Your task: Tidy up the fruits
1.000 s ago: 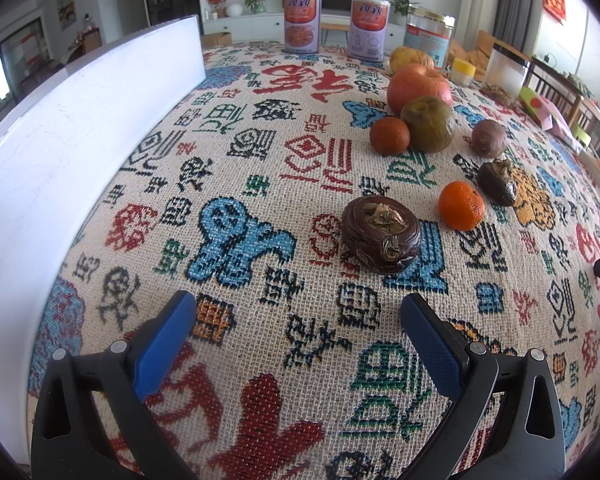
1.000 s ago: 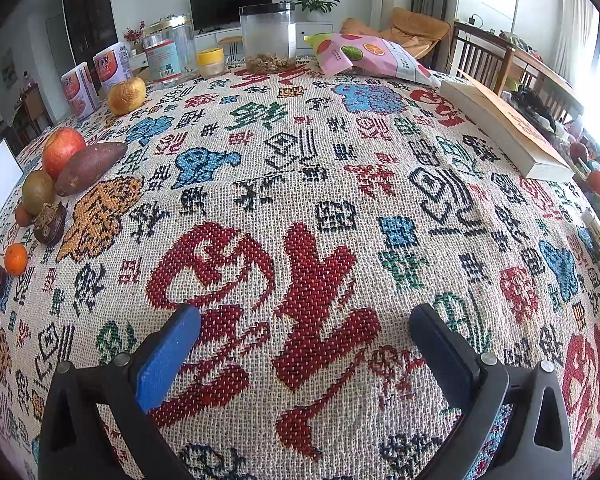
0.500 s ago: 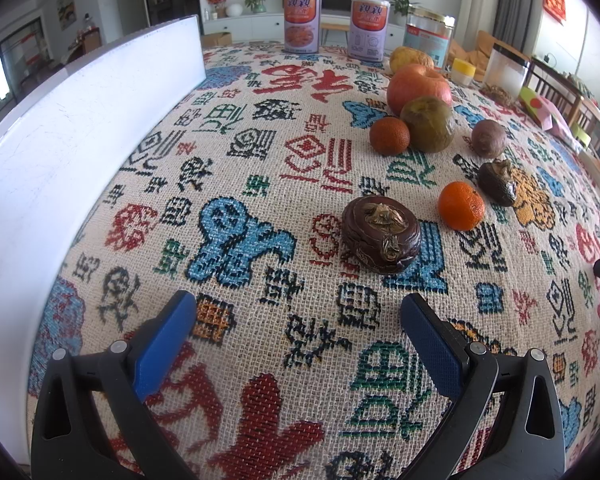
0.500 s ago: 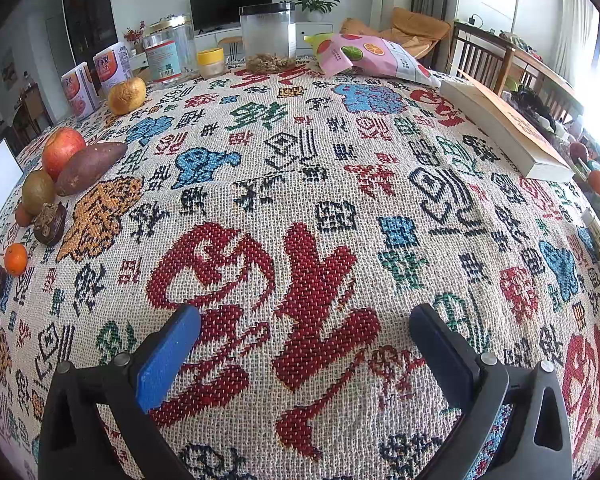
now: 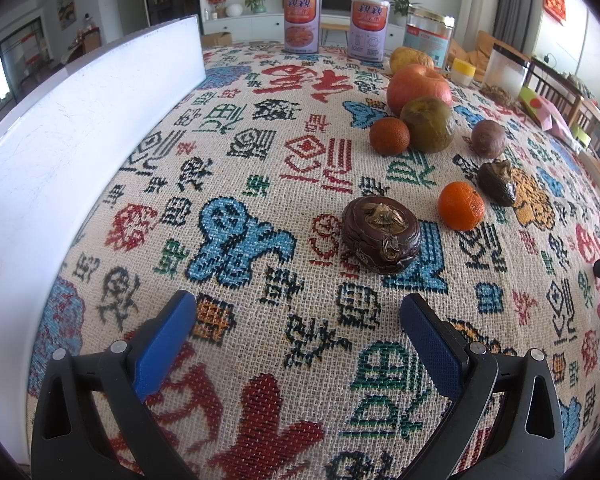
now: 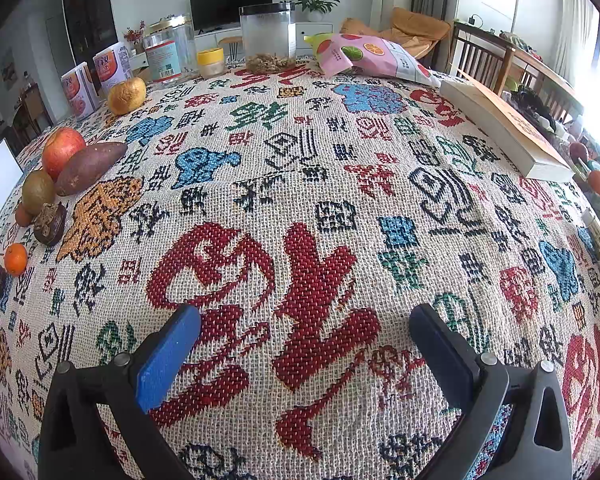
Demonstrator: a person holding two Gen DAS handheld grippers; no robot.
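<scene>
Jaws wide on left gripper [image 5: 296, 316] and right gripper [image 6: 304, 328], both empty. Dark fruit [image 5: 381, 234] just beyond left jaws, right of centre. Orange [image 5: 461, 205] right of it. Remaining fruit far left of right jaws, on cloth [image 6: 300, 184].

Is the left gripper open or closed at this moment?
Open. The left gripper has its two blue pads wide apart, with only tablecloth between them; the dark fruit lies ahead, untouched.
</scene>
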